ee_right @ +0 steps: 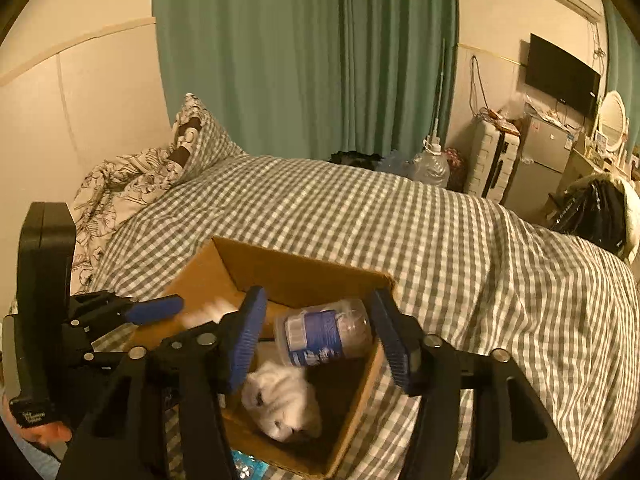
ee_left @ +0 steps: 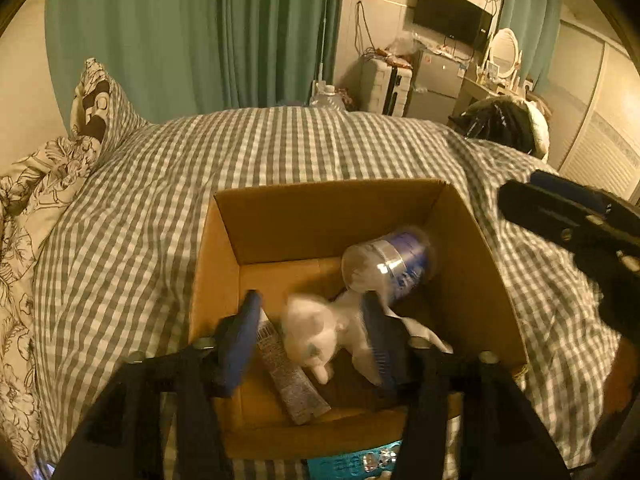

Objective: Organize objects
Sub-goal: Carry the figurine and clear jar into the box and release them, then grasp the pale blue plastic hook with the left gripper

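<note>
An open cardboard box (ee_left: 280, 220) sits on the checked bed. Inside lie a clear plastic jar with a blue label (ee_left: 386, 266), a white plush toy (ee_left: 316, 330) and a grey tube (ee_left: 290, 376). My left gripper (ee_left: 312, 340) is open above the box's near side, its fingers on either side of the plush toy and not touching it. My right gripper (ee_right: 320, 336) is open above the box (ee_right: 304, 272), with the jar (ee_right: 324, 334) and the plush toy (ee_right: 280, 404) below between its fingers. The left gripper (ee_right: 156, 310) shows at the left of the right wrist view.
The checked duvet (ee_left: 280, 152) covers the bed. Floral pillows (ee_left: 48, 168) lie at the left. A teal packet (ee_left: 352, 462) lies by the box's near edge. A black bag (ee_left: 500, 120), a suitcase and a small fridge stand beyond the bed's far right.
</note>
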A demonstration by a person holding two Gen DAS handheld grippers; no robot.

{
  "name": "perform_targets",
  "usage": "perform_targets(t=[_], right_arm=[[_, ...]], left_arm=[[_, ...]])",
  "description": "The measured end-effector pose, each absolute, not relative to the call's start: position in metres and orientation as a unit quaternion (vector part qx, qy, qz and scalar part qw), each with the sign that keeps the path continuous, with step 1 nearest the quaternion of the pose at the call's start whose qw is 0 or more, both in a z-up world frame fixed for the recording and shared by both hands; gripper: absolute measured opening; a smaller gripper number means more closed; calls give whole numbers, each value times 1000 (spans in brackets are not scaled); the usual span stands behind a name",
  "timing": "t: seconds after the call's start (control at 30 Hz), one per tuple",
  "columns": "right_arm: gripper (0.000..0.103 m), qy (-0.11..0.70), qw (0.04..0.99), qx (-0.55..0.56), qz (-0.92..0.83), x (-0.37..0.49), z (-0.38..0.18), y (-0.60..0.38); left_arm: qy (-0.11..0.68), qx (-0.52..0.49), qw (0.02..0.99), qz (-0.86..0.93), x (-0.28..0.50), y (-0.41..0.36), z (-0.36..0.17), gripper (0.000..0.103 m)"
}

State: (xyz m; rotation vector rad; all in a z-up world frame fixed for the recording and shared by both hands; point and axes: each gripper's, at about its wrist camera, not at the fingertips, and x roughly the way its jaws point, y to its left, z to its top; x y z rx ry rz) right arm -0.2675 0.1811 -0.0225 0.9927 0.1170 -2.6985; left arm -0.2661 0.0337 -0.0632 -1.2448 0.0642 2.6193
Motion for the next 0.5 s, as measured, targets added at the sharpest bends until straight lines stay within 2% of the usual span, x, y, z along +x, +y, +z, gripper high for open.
perform_targets(t=[0.03,0.07,0.2,0.33,0.5], right_arm=[[60,38,130,343,-929,-267,-23,185],[60,37,128,343,-930,-264,-22,190],[65,36,121,331,-935,-244,-9,200],[71,43,120,309,-943,-214,13,204],[81,58,122,277,-951,-171,42,206]], left_arm=[[26,-426,114,897,-264,33,-64,74],[28,-425,109,898,-261,33,-64,78],[23,-425,103,899,-245,27,-58,81],[24,-416,90,904,-223,17,-45,90],[28,-398,81,913,-193,8,-23,94]])
